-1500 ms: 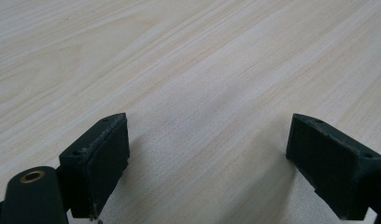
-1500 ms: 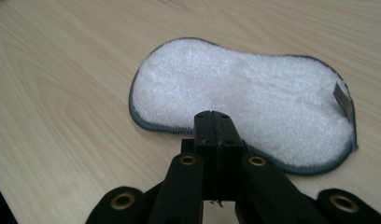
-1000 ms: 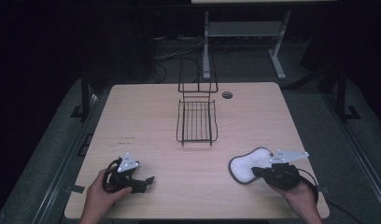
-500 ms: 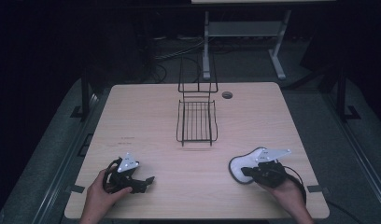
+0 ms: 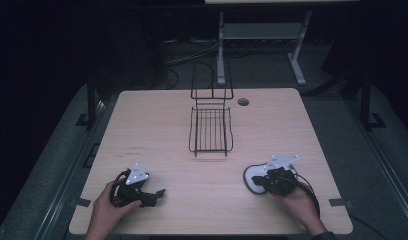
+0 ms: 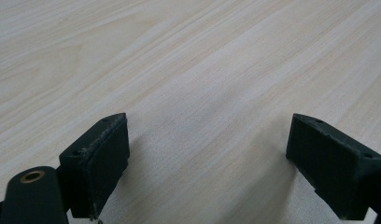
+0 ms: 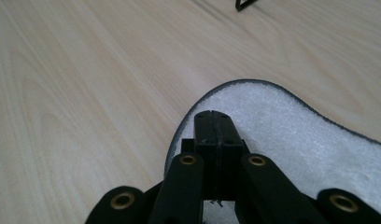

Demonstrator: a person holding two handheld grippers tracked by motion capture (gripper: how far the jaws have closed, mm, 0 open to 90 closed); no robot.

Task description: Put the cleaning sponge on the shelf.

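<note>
Hands come in from the near edge of the light wooden table (image 5: 157, 130), each holding a gripper. The left gripper (image 5: 153, 195) sits low over the near-left part of the tabletop, its grey three-cornered plate on top; in the left gripper view its two black jaws stand wide apart with bare wood grain between them. The left hand (image 5: 106, 212) wraps the gripper's body from behind.

On the near-right side, the right hand (image 5: 299, 202) holds the right gripper (image 5: 256, 182) over a white shoe insole (image 5: 252, 175) with a dark edge, which lies flat on the table. In the right gripper view the jaws are pressed together, pad against pad, with the tips over the fuzzy white surface near its rounded end; whether they pinch any of the insole cannot be told.

Farther back, at the middle of the table, stands a black wire rack (image 5: 210, 127), well apart from both grippers. Behind it to the right is a dark round cable hole (image 5: 243, 102) near the far edge.
</note>
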